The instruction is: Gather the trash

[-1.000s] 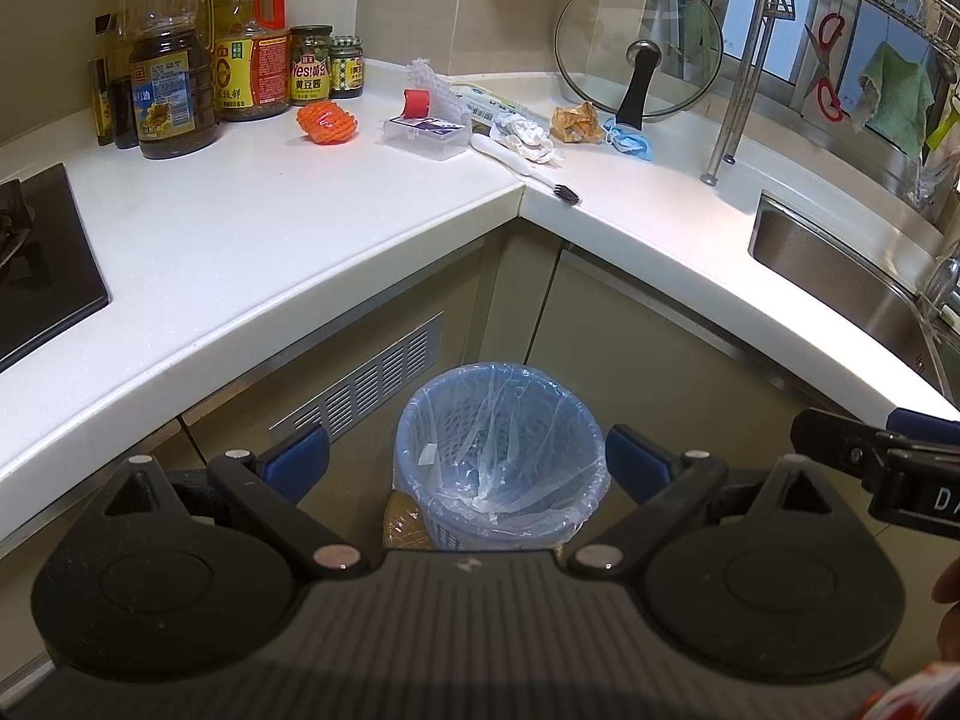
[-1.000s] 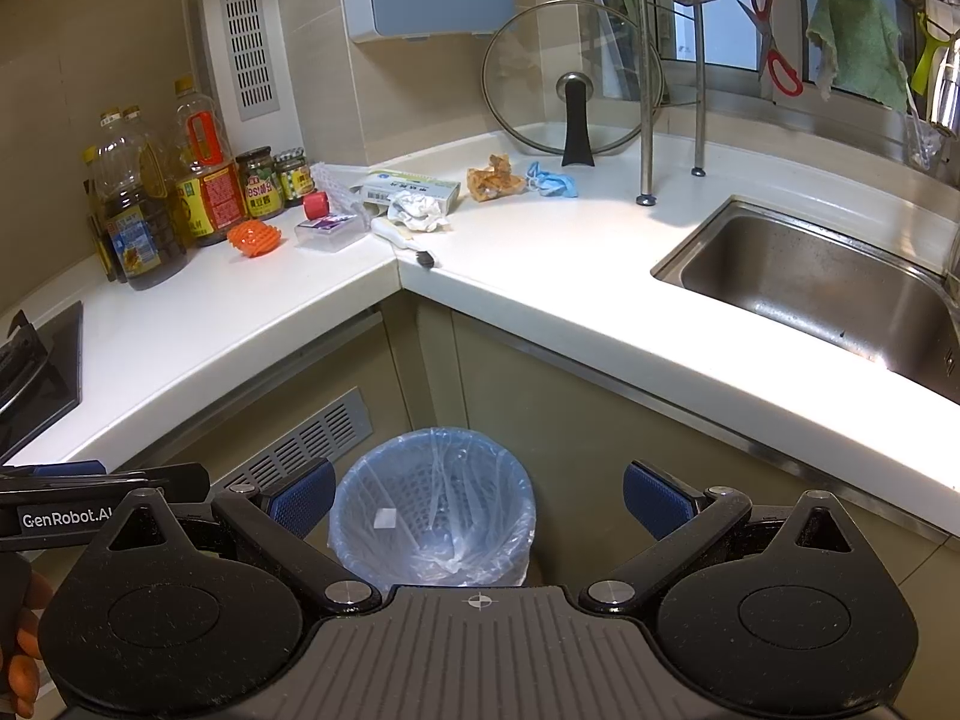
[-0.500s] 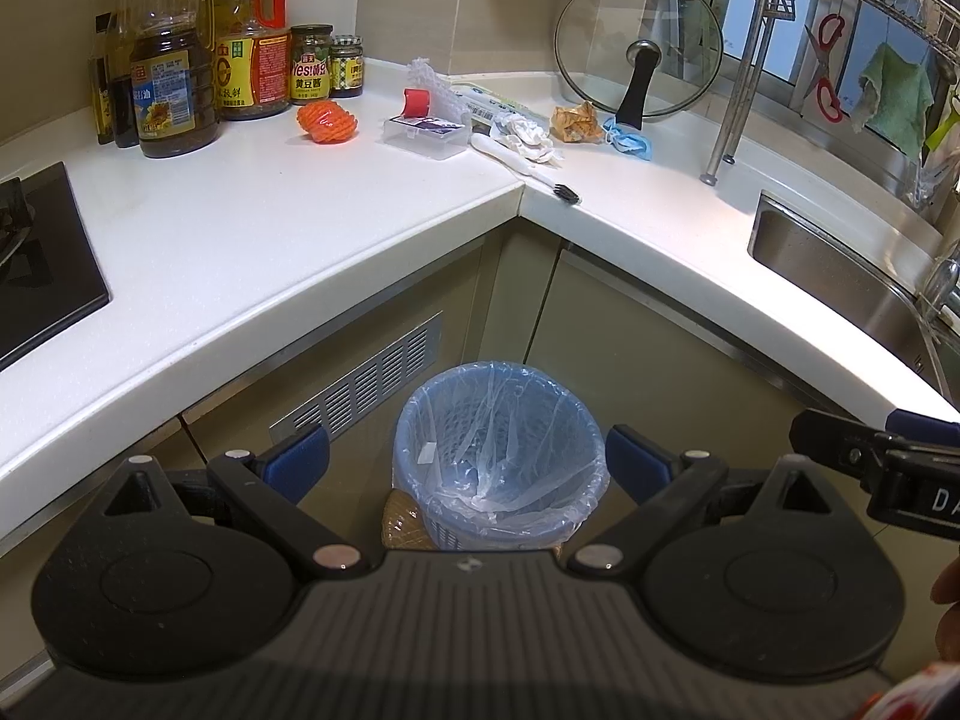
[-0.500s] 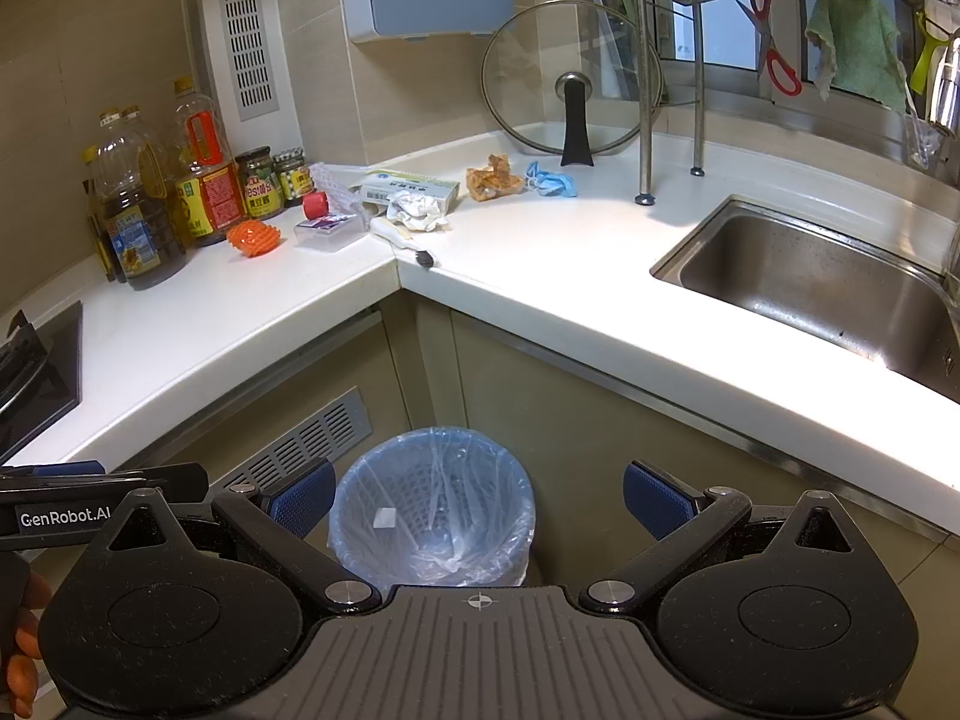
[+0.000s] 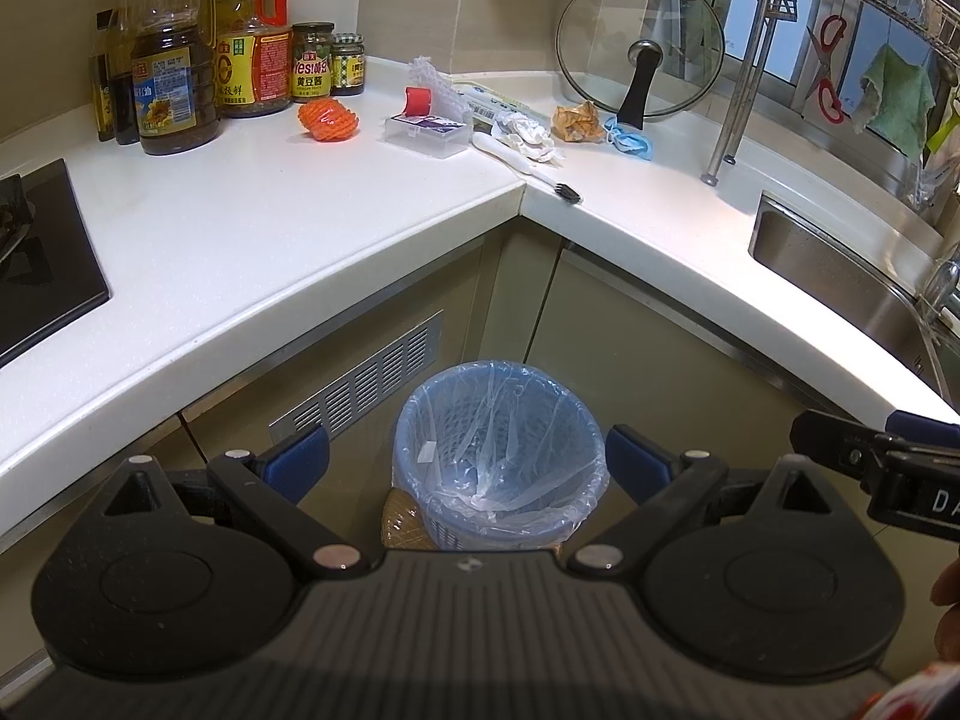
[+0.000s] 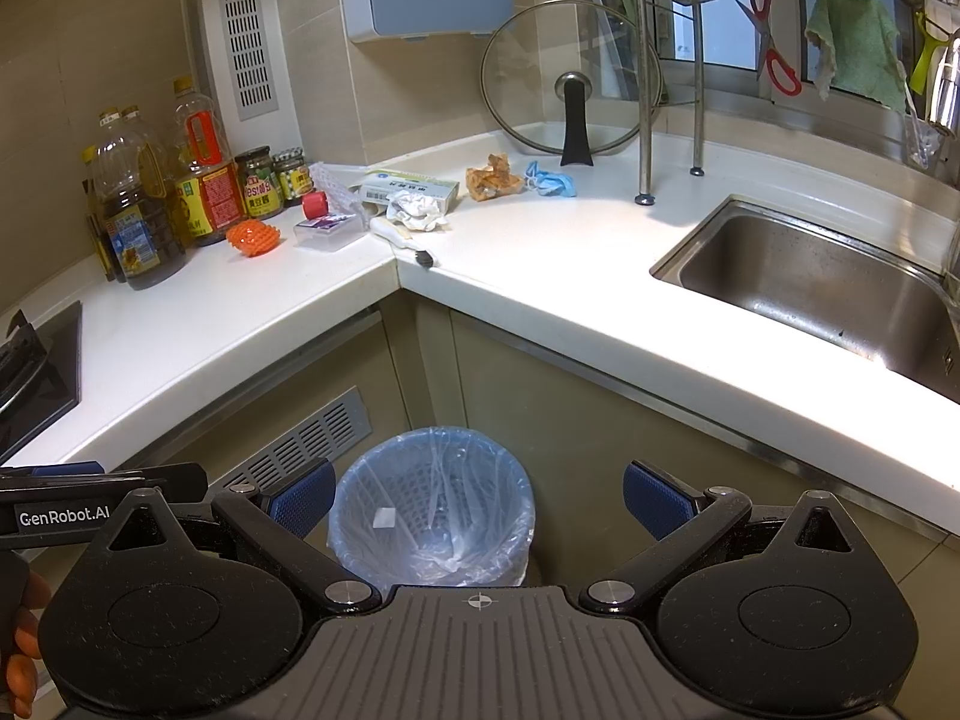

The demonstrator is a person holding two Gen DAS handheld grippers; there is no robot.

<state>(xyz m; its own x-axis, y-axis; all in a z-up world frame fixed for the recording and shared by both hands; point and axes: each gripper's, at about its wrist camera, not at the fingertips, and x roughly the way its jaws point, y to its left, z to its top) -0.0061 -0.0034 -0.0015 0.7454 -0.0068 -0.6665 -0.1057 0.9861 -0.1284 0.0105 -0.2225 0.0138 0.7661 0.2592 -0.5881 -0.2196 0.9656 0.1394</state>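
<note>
Nearest in both wrist views, each gripper's black body fills the lower frame and hides the floor beneath it. The left gripper [image 5: 468, 459] has its jaws wide apart with nothing between the blue pads; the right gripper [image 6: 480, 504] is spread just as wide and also holds nothing. The right gripper's tip pokes in at the right edge of the left view, cut off by the frame.

Just beyond the jaws, low on the floor in the counter's inner corner, stands the blue trash basket [image 5: 576, 438] lined with a clear bag. It sits in the gap between the fingers in both views, below them and not touched. Its base is hidden behind the gripper bodies, and a small white scrap shows inside; what else is in it is hard to make out. A tan object beside its near left foot is mostly hidden.

Farther off, on the white countertop [image 5: 252, 222], the trash lies clustered at the far corner, well apart from both grippers: a crumpled white tissue [image 5: 528, 135], a crumpled brown wrapper [image 5: 577, 122] to its right, then a blue face mask [image 5: 630, 141]. Left of the tissue lie a white brush [image 5: 522, 162], a clear plastic box [image 5: 427, 133] and an orange mesh ball [image 5: 327, 120].

A glass pot lid [image 5: 639, 45] leans against the far wall. The sink [image 6: 810, 282] is cut off at the right.
</note>
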